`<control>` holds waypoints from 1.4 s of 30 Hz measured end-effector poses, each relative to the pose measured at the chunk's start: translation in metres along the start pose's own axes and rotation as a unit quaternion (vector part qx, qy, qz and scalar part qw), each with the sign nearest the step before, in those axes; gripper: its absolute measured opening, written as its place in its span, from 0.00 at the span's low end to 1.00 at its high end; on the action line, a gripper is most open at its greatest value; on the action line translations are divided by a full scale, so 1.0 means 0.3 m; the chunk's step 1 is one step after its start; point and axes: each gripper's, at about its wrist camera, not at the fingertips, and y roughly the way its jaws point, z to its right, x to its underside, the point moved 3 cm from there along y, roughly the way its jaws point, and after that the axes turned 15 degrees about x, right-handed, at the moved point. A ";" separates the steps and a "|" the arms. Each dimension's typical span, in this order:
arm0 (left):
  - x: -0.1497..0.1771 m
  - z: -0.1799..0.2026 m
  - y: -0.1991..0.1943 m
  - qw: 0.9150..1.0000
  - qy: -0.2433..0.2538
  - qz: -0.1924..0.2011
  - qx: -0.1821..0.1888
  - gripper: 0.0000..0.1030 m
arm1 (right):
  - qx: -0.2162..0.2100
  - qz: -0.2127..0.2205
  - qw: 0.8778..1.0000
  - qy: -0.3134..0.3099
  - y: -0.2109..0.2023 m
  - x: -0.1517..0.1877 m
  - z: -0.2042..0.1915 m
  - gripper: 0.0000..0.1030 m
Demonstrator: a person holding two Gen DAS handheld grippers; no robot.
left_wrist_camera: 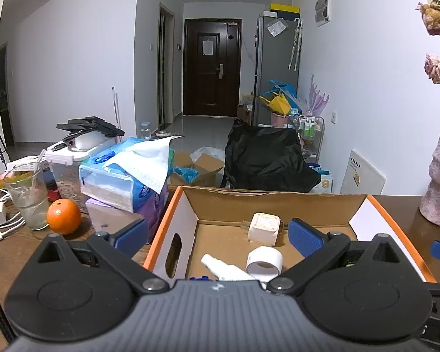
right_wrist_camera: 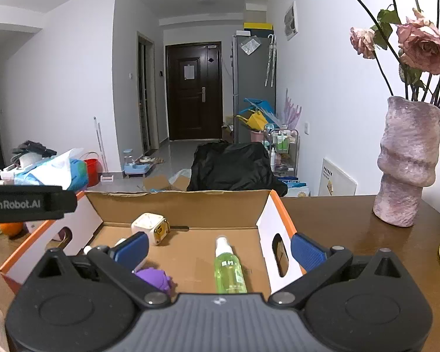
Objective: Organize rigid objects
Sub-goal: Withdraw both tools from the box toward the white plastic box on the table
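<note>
Cardboard box (right_wrist_camera: 176, 205) on the table already holds a white cube (right_wrist_camera: 149, 228), green spray bottle (right_wrist_camera: 229, 267), purple toy (right_wrist_camera: 155, 278); both grippers, left (left_wrist_camera: 217, 234) and right (right_wrist_camera: 220, 249), hover spread and empty; a low pass could clip the box wall and shove it.

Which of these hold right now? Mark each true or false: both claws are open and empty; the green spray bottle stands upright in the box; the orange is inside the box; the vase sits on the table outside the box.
1. Both the left claw and right claw are open and empty. True.
2. The green spray bottle stands upright in the cardboard box. False: it lies flat on the box floor.
3. The orange is inside the box. False: it sits on the table, beside a glass.
4. The vase stands on the table, outside the box. True.
</note>
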 end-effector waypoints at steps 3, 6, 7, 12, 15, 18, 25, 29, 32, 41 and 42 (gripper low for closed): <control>0.006 0.001 -0.028 1.000 0.000 0.001 0.001 1.00 | -0.001 0.002 1.000 -0.002 -0.024 0.009 0.006 1.00; 0.018 0.001 -0.054 1.000 0.001 0.000 0.001 1.00 | -0.001 0.004 1.000 -0.001 -0.047 0.019 0.014 1.00; 0.022 0.000 -0.065 1.000 0.002 0.000 0.001 1.00 | -0.001 0.004 1.000 0.000 -0.054 0.021 0.019 1.00; 0.042 -0.008 -0.113 1.000 0.002 0.002 0.001 1.00 | 0.000 0.003 1.000 0.002 -0.093 0.039 0.034 1.00; 0.044 -0.010 -0.121 1.000 0.002 0.002 0.001 1.00 | 0.001 0.003 1.000 0.002 -0.109 0.046 0.042 1.00; 0.052 -0.015 -0.138 1.000 0.002 0.001 0.000 1.00 | 0.001 0.003 1.000 0.002 -0.111 0.047 0.042 1.00; 0.091 -0.022 -0.218 1.000 0.005 -0.001 -0.001 1.00 | 0.002 0.002 1.000 0.002 -0.166 0.078 0.064 1.00; 0.114 -0.024 -0.260 1.000 0.008 -0.002 -0.001 1.00 | 0.003 0.000 1.000 0.000 -0.178 0.086 0.068 1.00; 0.134 -0.026 -0.290 1.000 0.009 -0.002 0.000 1.00 | 0.003 -0.002 1.000 -0.003 -0.205 0.104 0.075 1.00; 0.185 -0.038 -0.370 1.000 0.008 0.002 0.007 1.00 | 0.006 -0.001 1.000 -0.007 -0.302 0.159 0.086 1.00; 0.191 -0.039 -0.381 1.000 0.009 0.003 0.007 1.00 | 0.006 -0.001 1.000 -0.006 -0.310 0.161 0.089 1.00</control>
